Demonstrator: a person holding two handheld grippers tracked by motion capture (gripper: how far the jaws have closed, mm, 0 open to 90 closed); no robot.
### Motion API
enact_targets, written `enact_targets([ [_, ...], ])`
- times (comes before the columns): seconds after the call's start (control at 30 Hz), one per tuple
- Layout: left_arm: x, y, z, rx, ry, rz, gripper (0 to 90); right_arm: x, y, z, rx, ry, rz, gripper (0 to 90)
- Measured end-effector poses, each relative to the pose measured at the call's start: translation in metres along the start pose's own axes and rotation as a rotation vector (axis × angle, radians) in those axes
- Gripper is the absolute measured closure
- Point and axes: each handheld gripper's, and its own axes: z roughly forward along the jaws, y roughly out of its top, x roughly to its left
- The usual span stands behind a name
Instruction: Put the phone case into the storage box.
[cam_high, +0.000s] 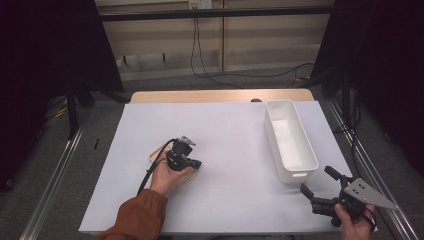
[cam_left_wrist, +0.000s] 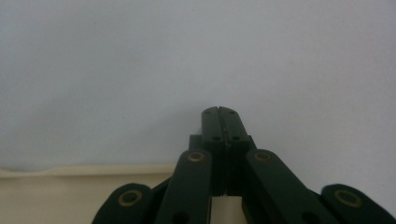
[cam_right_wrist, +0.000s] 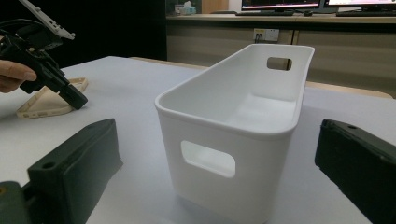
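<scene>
The cream phone case (cam_high: 162, 156) lies toward the tabletop's (cam_high: 225, 130) left edge, the left gripper (cam_high: 192, 163), jaws pressed together and empty, poised over it, probably readying a pickup. The right gripper (cam_high: 316, 182), jaws spread wide and empty, waits near the white bin (cam_high: 290, 140) by the right edge.

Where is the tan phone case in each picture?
High view: the tan phone case lies left of the middle on the white sheet, partly under the left gripper.
Left gripper view: a pale tan strip at the bottom left, probably the case, behind the shut jaws.
Right gripper view: at the far left, with the left gripper's tip on it.
Shared landmark: the white sheet.
</scene>
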Motion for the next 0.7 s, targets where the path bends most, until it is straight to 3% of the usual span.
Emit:
enact_targets([
  [0.7,-0.005,-0.017,-0.011,-0.014,0.001,0.011,90.0,0.0,0.0,0.0,0.002,0.0,-0.004,0.0],
])
